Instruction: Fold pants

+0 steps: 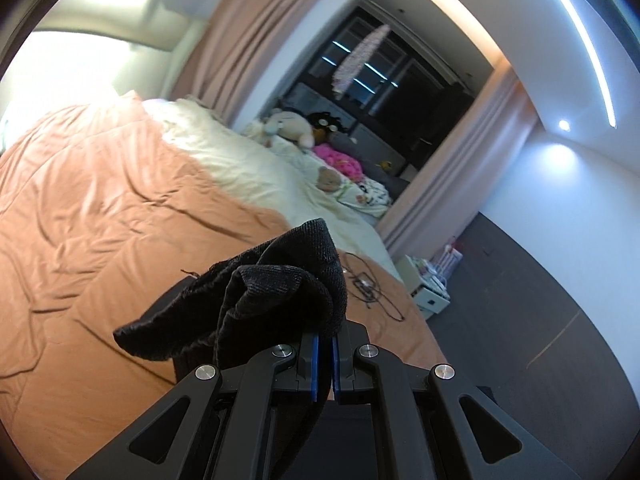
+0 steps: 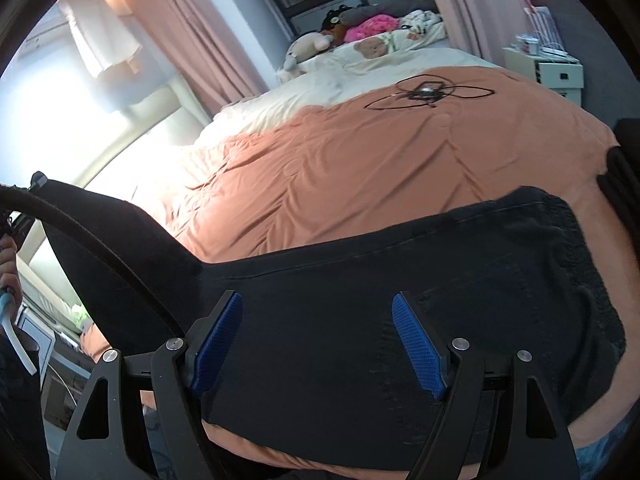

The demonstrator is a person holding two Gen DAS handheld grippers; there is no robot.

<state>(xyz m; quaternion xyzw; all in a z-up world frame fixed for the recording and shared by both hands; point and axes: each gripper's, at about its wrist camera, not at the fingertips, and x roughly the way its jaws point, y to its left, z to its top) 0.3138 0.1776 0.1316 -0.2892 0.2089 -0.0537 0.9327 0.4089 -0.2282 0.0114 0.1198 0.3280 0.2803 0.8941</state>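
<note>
The black pants [image 2: 440,264] lie spread across the near part of the orange bed cover [image 2: 360,160] in the right wrist view. One end rises off the bed toward the left [image 2: 100,220]. My right gripper [image 2: 320,328] hovers over the pants with its blue pads wide apart and nothing pinched between them. In the left wrist view, my left gripper [image 1: 325,340] is shut on a bunched black end of the pants [image 1: 280,284], held up above the bed cover [image 1: 100,220].
A tangle of black cable [image 2: 424,92] lies on the far part of the cover. Soft toys and pillows [image 2: 360,32] are piled at the head of the bed. A small white cabinet [image 2: 556,72] stands beside the bed at the right. Curtains [image 2: 192,40] hang behind.
</note>
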